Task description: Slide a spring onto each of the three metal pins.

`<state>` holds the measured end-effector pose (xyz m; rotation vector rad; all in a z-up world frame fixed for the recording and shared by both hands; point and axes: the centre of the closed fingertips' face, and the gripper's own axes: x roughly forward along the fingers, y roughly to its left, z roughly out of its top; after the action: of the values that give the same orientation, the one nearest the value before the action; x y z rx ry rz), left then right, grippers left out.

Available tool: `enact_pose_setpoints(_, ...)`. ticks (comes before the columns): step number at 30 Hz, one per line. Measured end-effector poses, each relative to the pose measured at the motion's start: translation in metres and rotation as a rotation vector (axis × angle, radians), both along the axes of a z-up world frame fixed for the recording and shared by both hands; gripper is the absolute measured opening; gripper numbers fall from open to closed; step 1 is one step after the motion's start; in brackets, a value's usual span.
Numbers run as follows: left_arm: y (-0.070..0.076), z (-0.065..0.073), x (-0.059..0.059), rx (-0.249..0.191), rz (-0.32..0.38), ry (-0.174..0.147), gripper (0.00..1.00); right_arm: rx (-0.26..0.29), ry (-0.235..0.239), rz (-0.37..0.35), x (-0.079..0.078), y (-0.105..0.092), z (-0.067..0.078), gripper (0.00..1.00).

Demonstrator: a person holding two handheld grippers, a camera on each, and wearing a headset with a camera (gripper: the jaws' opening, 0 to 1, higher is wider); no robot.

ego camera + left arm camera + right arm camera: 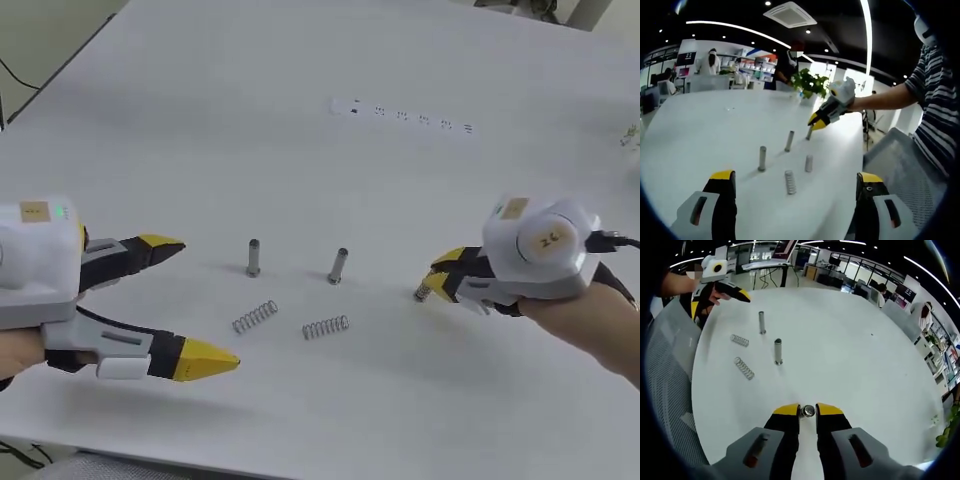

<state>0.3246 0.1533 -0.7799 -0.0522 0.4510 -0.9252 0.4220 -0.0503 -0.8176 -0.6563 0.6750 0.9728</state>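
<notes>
White worktop (300, 60) carried two bare pins (253, 257) upright, with two springs (255, 316) loose at their 6 o'clock. Right gripper (808, 412) clenched the third pin (422, 292) at 3 o'clock; left gripper (207, 303), jaws released, likely needed a spring next.

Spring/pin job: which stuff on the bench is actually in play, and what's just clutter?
In play:
- left pin, middle pin, both standing bare
- third pin, between the jaws of the right gripper
- left spring, right spring, lying loose
- left gripper, open

Clutter:
- power strip, far side of the table
</notes>
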Motion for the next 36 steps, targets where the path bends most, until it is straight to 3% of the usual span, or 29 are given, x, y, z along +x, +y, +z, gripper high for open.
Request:
enact_pose_setpoints(7, 0.001, 0.001, 0.001, -0.001, 0.004, -0.002, 0.97, 0.022, 0.003, -0.029, 0.0, -0.001, 0.004, 0.15)
enact_pose_setpoints(25, 0.001, 0.005, 0.003, 0.002, 0.011, -0.011, 0.97, 0.272, 0.106, -0.24, -0.009, -0.009, 0.016, 0.24)
enact_pose_setpoints(36, 0.001, 0.007, 0.003, -0.005, 0.017, -0.009, 0.97, 0.337, 0.151, -0.321, -0.024, -0.025, 0.016, 0.24)
